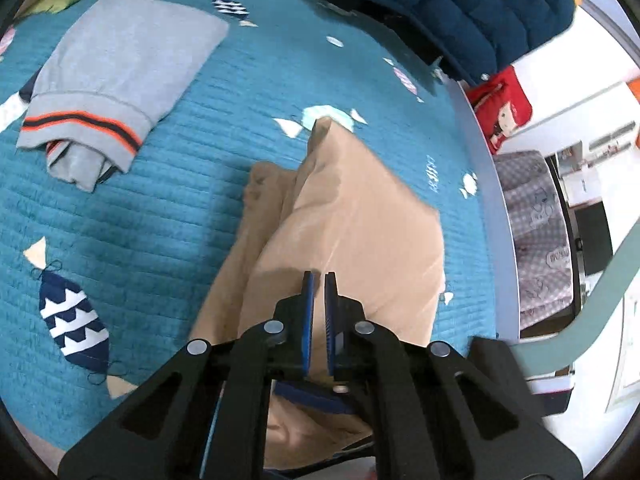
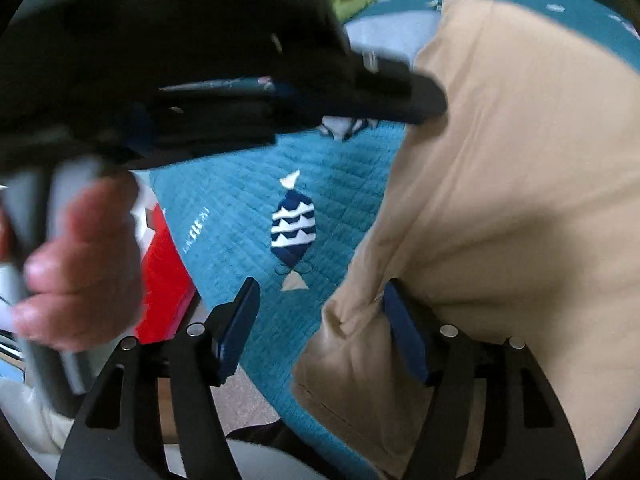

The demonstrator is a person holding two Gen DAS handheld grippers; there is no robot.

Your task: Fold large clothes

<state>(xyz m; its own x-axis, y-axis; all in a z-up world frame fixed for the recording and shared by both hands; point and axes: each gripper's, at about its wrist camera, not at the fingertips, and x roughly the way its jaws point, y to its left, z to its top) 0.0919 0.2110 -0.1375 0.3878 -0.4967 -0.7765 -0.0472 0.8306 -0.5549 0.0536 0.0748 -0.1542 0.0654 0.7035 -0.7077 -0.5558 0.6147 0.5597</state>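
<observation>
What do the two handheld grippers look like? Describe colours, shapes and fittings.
The left gripper and the right gripper are built alike: black angular linkage arms with cut-out slots, joined by round silver pins. The jaws are flat, narrow plates faced with blue pads. No cables or markings show. The hand is bare, no sleeve visible.

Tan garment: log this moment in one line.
tan garment partly folded on teal quilt | left gripper shut, empty | right gripper open, garment edge between jaws

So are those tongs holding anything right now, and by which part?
Nothing is clearly held. The right tongs stand open beside the edge of the beige garment; the left tongs are shut above it, no cloth visibly pinched.
</observation>
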